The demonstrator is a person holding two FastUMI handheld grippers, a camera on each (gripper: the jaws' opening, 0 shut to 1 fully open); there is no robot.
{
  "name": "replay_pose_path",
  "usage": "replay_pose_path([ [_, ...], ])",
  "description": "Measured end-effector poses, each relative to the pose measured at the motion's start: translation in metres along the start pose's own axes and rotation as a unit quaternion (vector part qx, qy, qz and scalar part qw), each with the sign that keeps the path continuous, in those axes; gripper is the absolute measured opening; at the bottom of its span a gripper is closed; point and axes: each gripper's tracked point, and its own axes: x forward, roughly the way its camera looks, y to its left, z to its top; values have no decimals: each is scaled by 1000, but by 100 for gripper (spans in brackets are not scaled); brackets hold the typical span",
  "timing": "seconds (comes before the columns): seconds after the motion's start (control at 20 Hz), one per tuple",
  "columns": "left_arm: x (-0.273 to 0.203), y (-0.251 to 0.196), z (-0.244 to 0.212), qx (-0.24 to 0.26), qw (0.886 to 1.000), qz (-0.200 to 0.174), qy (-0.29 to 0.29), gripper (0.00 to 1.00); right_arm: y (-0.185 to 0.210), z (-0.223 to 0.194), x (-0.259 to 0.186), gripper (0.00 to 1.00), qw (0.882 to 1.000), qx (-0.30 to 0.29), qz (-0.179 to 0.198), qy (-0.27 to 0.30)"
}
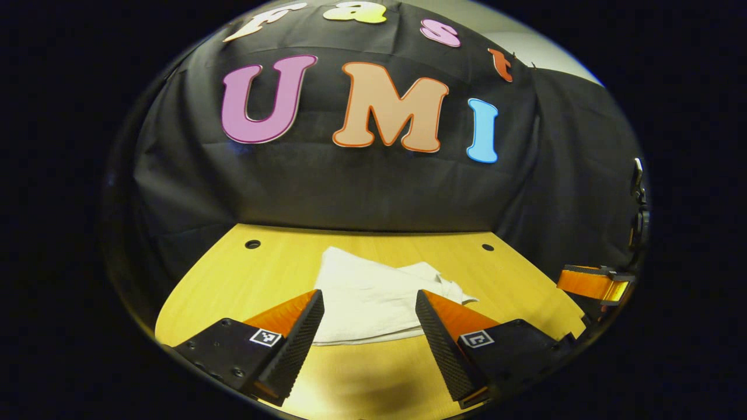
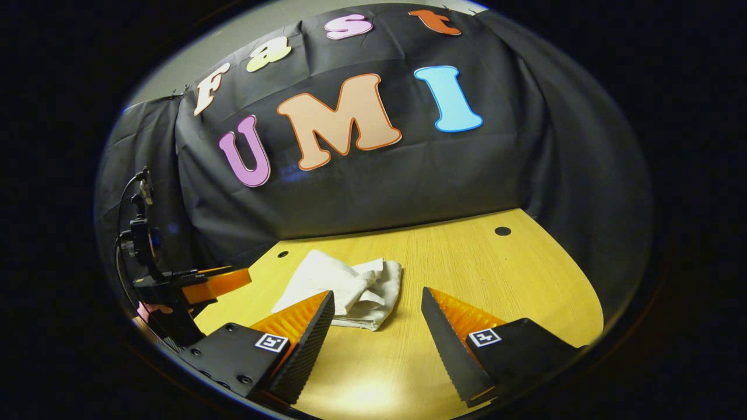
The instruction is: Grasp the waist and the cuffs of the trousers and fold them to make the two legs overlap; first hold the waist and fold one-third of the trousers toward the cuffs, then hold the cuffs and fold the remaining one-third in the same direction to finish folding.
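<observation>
White trousers (image 1: 370, 294) lie folded into a compact bundle on the wooden table (image 1: 233, 274), with rumpled cloth on top at the right side. My left gripper (image 1: 369, 306) hovers open just in front of the bundle, nothing between its fingers. In the right gripper view the same trousers (image 2: 344, 286) lie ahead and to the left. My right gripper (image 2: 378, 303) stands open above bare table, its left finger (image 2: 306, 324) overlapping the bundle's near edge in the picture. The other gripper (image 2: 201, 286) shows at the far left, and the right one (image 1: 595, 283) at the left gripper view's right edge.
The table (image 2: 467, 274) has small round holes near its back corners (image 1: 252, 244) (image 2: 502, 231). The black cloth wall rises right behind the table's far edge. A stand with cables (image 2: 137, 233) sits at the left in the right gripper view.
</observation>
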Motion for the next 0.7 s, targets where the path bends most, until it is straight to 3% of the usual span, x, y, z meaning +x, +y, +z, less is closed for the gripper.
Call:
replay_pose_path([
  [0.25, -43, 40, 4, 13, 1000, 21, -13, 98, 27, 0, -12, 96, 1000, -8, -14, -17],
  [0.35, -54, 48, -1, 19, 999, 24, -9, 94, 36, -8, -16, 96, 1000, -7, -17, -20],
  [0.7, -69, 53, 8, 10, 1000, 4, -25, 95, 54, -28, -30, 96, 999, -8, -31, -14],
])
